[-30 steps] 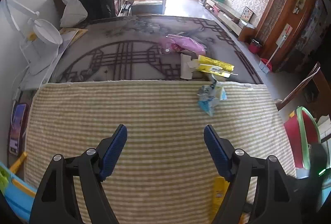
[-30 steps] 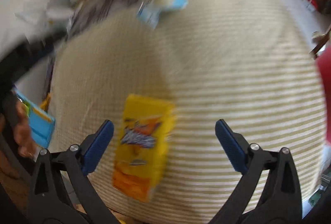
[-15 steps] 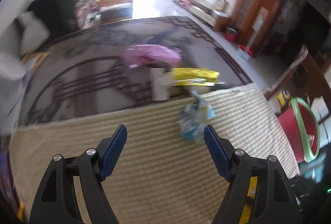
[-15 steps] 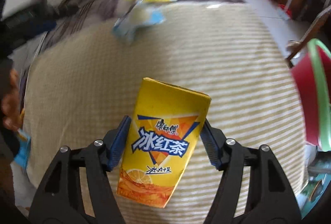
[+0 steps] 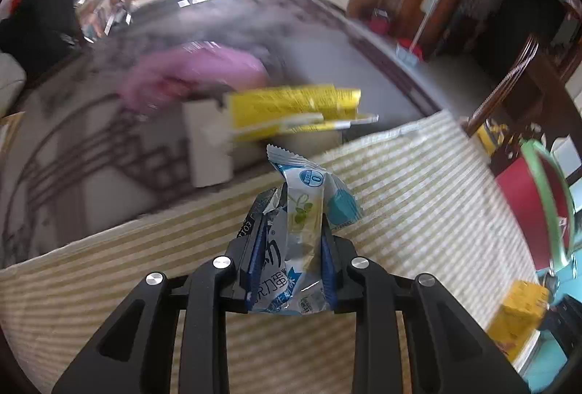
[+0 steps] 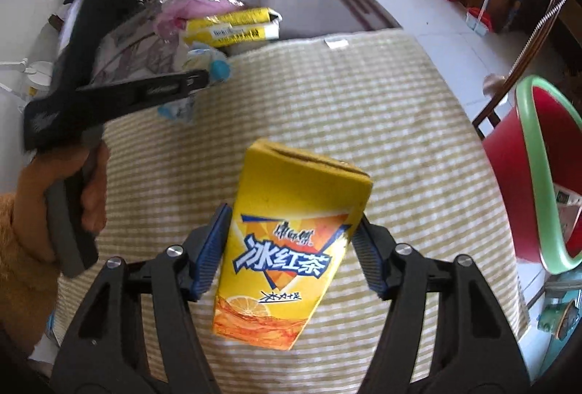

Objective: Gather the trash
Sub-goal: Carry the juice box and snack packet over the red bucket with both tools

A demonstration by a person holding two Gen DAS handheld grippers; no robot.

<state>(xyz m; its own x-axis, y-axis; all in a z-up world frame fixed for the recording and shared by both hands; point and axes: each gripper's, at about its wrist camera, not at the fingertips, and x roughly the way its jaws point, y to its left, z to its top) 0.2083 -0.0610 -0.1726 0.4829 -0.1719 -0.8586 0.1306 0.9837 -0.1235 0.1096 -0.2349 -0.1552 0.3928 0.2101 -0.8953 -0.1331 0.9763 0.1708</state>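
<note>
Tongs, left: the left tongs [image 5: 289, 241] are clamped on a crinkly blue and white snack wrapper [image 5: 302, 212], which sticks up between the blue pads.
Tongs, right: the right tongs [image 6: 291, 252] are clamped on a yellow iced tea carton [image 6: 291, 248], held tilted above the striped mat [image 6: 327, 95].
Hand: the person's left hand [image 6: 91, 190] grips the handle of the left tongs.
Bin: a red bin with a green rim [image 6: 538, 175] stands just beside the right edge of the mat. It looks like the place for the trash.
Done: two bits of trash are picked up, one in each pair of tongs.
Left to do: it seems both bits must go into the bin. More trash waits past the far edge of the mat: a yellow box [image 5: 294, 103], a pink plastic bag [image 5: 196, 74] and a white carton [image 5: 209, 146], all close together on the dark patterned rug [image 5: 91, 146].
Hard to see: the left view is blurry, so the pile is smeared. The bin is cut off at the edge. What is inside it is mostly hidden. Whether the carton is empty cannot be told.
</note>
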